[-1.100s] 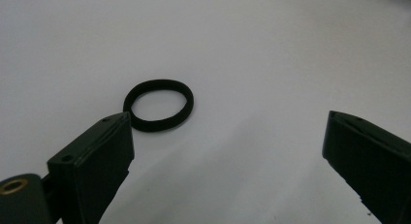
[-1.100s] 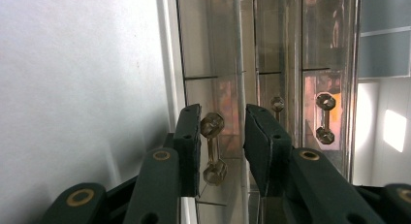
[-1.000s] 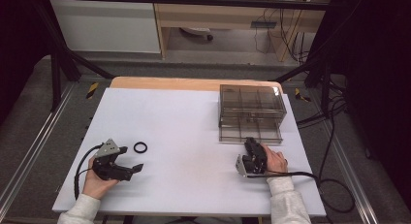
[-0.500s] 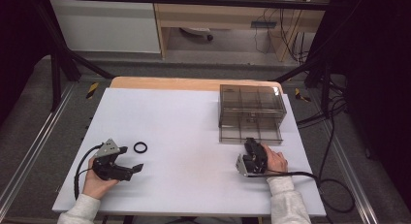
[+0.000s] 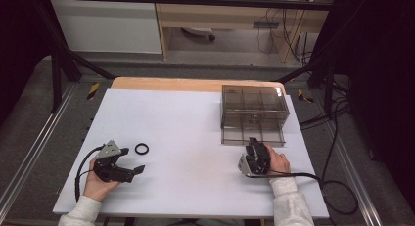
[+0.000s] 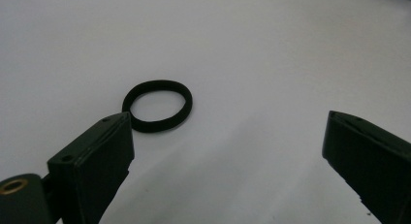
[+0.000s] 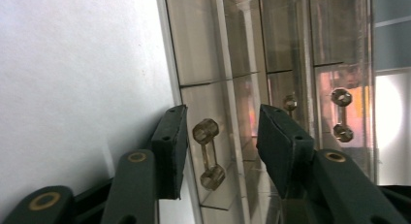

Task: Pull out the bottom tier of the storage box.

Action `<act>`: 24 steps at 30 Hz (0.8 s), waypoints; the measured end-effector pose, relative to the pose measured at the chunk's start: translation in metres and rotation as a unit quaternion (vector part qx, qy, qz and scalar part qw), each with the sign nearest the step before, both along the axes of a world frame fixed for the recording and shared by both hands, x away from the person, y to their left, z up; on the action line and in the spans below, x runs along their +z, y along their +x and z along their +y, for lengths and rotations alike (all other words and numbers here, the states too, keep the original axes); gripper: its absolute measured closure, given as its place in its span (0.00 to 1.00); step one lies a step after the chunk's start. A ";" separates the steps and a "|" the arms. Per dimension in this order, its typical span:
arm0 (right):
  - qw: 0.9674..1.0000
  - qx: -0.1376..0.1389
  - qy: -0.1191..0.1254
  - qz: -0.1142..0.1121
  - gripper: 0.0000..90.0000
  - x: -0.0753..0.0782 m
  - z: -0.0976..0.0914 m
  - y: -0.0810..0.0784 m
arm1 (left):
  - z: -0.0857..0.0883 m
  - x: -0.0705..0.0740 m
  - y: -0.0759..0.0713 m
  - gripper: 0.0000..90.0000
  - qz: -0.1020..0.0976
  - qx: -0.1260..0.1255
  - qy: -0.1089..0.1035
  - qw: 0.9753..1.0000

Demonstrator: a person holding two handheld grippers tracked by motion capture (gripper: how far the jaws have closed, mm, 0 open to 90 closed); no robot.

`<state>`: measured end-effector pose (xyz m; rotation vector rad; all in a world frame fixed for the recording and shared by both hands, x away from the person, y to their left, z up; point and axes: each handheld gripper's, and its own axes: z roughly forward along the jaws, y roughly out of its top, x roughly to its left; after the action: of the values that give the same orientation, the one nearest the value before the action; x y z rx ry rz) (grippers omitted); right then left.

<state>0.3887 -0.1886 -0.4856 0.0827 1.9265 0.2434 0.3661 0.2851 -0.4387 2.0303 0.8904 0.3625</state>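
Observation:
A clear smoky drawer box (image 5: 253, 106) stands at the table's far right, its bottom drawer (image 5: 235, 134) pulled out a little. My right gripper (image 5: 254, 142) is at that drawer's front. In the right gripper view its jaws (image 7: 222, 110) flank the clear drawer handle (image 7: 208, 153) with a gap on each side; they have just been opening. A black ring (image 5: 142, 148) lies flat on the white table at the near left. My left gripper (image 5: 133, 160) rests just short of it, jaws wide open (image 6: 226, 120), with the ring (image 6: 157, 105) beyond the left jaw's tip.
The white table top (image 5: 195, 123) has a wooden strip along its far edge (image 5: 195, 84). A black cable (image 5: 337, 196) trails off the right side from my right gripper. Metal frame rails run along both sides of the table.

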 end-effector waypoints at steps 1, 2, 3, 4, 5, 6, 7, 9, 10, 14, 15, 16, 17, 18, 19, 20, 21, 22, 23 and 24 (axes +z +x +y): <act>1.000 -0.001 0.001 0.000 0.59 0.000 0.000 0.000 | 0.000 0.000 0.000 0.05 0.000 0.000 0.000 1.000; 1.000 -0.002 0.007 0.001 0.57 0.001 0.000 0.000 | 0.000 0.000 0.000 0.05 0.000 0.000 0.000 1.000; 1.000 -0.004 0.011 0.003 0.55 0.002 -0.001 0.000 | 0.000 0.000 0.000 0.05 0.000 0.000 0.000 1.000; 1.000 -0.004 0.014 0.003 0.54 0.003 -0.001 0.000 | 0.000 0.000 0.000 0.05 0.000 0.000 0.000 1.000; 1.000 -0.004 0.017 0.004 0.52 0.003 -0.001 0.001 | 0.000 0.000 0.000 0.05 0.000 0.000 0.000 1.000; 1.000 -0.006 0.019 0.003 0.50 0.004 -0.001 0.000 | 0.000 0.000 0.000 0.05 0.000 0.000 0.000 1.000; 1.000 -0.010 0.028 0.004 0.49 0.004 -0.001 0.000 | 0.000 0.000 0.000 0.05 0.000 0.000 0.000 1.000; 0.999 -0.012 0.037 0.007 0.47 0.005 -0.002 0.001 | 0.000 0.000 0.000 0.05 0.000 0.000 0.000 1.000; 0.999 -0.015 0.041 0.008 0.46 0.005 -0.002 0.001 | 0.000 0.000 0.000 0.05 0.001 0.000 0.000 1.000; 0.998 -0.021 0.058 0.010 0.39 0.008 -0.003 0.002 | 0.000 0.000 0.000 0.05 0.001 0.000 0.000 1.000; 0.998 -0.023 0.062 0.011 0.37 0.008 -0.004 0.002 | 0.000 0.000 0.000 0.05 0.000 0.000 0.000 1.000; 0.997 -0.024 0.066 0.011 0.35 0.009 -0.004 0.002 | 0.000 0.000 0.000 0.05 0.000 0.000 0.000 1.000; 0.997 -0.026 0.070 0.013 0.34 0.009 -0.004 0.002 | 0.000 0.000 0.000 0.05 0.000 0.000 0.000 1.000; 0.997 -0.027 0.074 0.015 0.32 0.010 -0.004 0.002 | 0.000 0.000 0.000 0.05 0.000 0.000 0.000 1.000; 0.996 -0.029 0.077 0.017 0.30 0.011 -0.005 0.002 | 0.000 0.000 0.000 0.05 0.000 0.000 0.000 1.000; 0.996 -0.033 0.085 0.020 0.28 0.012 -0.005 0.002 | 0.000 0.000 0.000 0.05 0.001 0.000 0.000 1.000; 0.995 -0.032 0.088 0.020 0.26 0.012 -0.005 0.002 | 0.000 0.000 0.000 0.05 0.000 0.000 0.000 1.000; 0.995 -0.034 0.093 0.020 0.26 0.013 -0.005 0.002 | 0.000 0.000 0.000 0.05 0.000 0.000 0.000 1.000; 0.995 -0.035 0.094 0.023 0.25 0.014 -0.005 0.002 | 0.000 0.000 0.000 0.05 0.000 0.000 0.000 1.000; 0.994 -0.036 0.096 0.024 0.24 0.014 -0.005 0.002 | 0.000 0.000 0.000 0.05 0.000 0.000 -0.001 1.000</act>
<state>0.3908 -0.1940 -0.4717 0.2863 1.9390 0.3812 0.3662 0.2853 -0.4386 2.0287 0.8913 0.3618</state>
